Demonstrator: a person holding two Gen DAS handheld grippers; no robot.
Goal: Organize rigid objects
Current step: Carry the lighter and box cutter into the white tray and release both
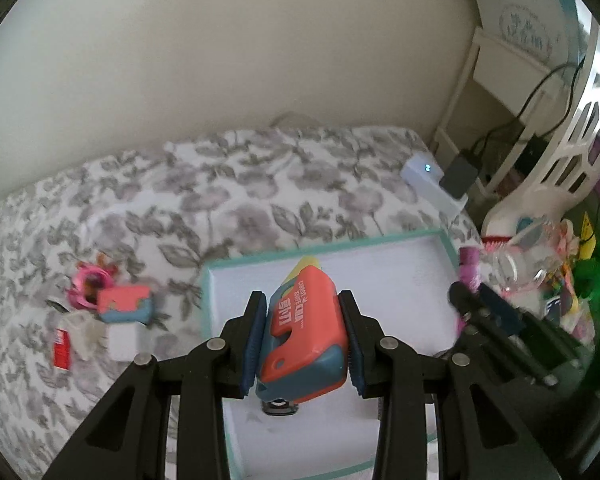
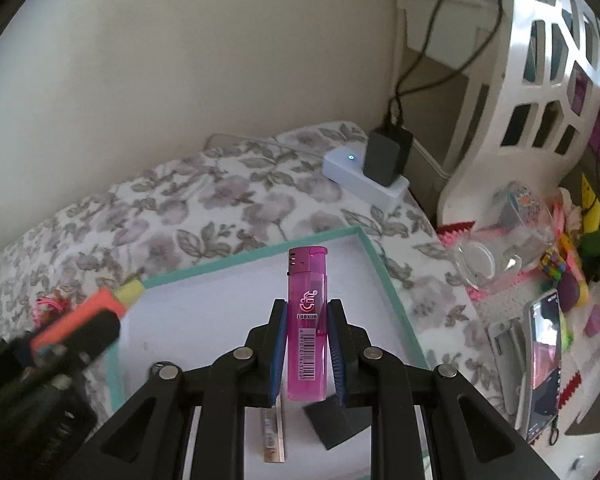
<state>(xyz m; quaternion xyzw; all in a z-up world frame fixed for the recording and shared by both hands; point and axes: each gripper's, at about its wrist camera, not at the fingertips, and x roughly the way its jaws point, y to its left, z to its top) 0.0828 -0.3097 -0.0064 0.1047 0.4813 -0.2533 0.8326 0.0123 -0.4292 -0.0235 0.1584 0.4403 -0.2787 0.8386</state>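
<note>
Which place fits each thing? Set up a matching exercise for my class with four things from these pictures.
Things:
1. pink lighter
2. orange knife toy
3. black adapter
4. red packet

Places:
A. on the floral bedspread
B. in the left gripper
C. plugged into the white power strip
D. in the right gripper

Pairs: 1-D, 2-B, 3-C, 4-A

The translucent pink plastic lighter (image 2: 306, 322) carries a white and red logo above the word "LOOXIIN", as far as it can be read, and below that a white barcode sticker whose digits are too small to make out in full. The coral and teal plastic knife sharpener (image 1: 303, 334) bears white print, mirrored and blurred; only large Korean-looking characters and a line of small Latin letters show, illegible.
</note>
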